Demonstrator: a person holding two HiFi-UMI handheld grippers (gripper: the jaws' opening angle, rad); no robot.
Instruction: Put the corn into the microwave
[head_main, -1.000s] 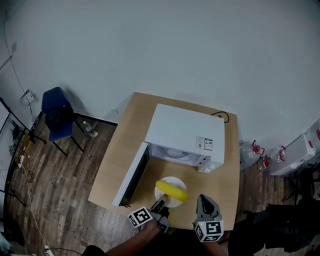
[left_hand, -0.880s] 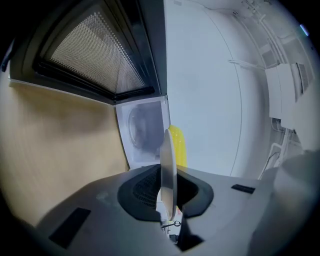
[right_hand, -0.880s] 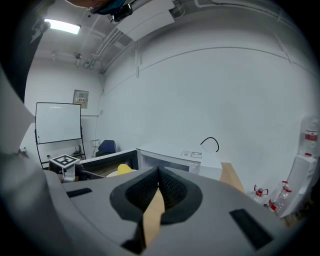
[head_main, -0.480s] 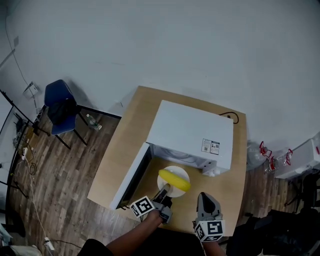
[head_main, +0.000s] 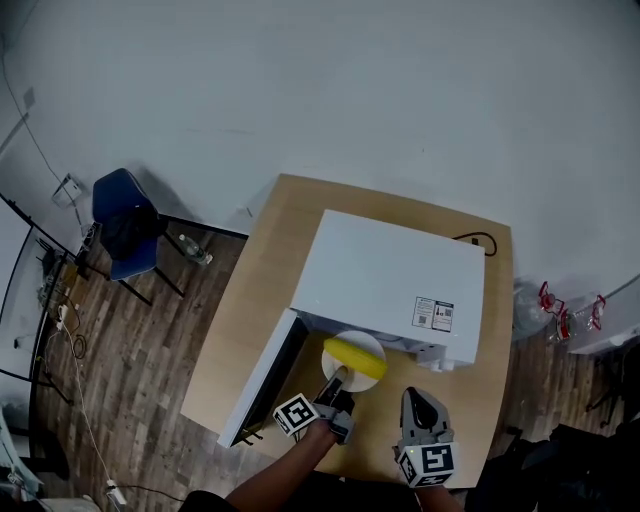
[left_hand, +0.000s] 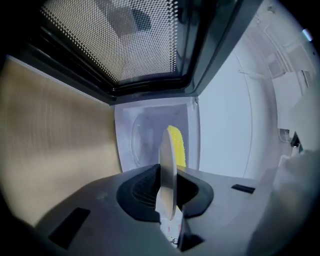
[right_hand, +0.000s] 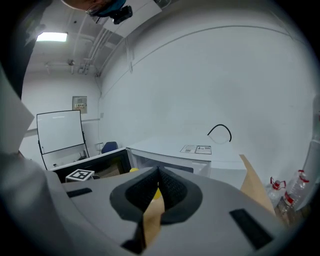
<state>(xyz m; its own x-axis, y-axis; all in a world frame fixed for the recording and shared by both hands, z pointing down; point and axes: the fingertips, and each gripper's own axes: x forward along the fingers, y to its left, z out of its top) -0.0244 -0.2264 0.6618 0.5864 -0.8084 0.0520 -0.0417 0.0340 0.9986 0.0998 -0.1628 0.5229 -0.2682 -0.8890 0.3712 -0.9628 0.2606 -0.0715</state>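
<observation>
Head view, yellow corn (head_main: 355, 358) on white plate (head_main: 363, 341), left tongs (head_main: 338, 378) pinching its rim, right tongs (head_main: 419, 397) pressed together.

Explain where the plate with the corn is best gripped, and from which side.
Grip the plate at its near rim, coming level from the side away from the microwave. That rim is thin and bare; the corn lies across the middle. The left gripper pinches it there.

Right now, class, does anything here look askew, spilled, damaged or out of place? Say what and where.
Nothing stands out. The corn lies on the white plate, which the left gripper holds by its rim at the mouth of the open microwave. Nothing is spilled.
</observation>
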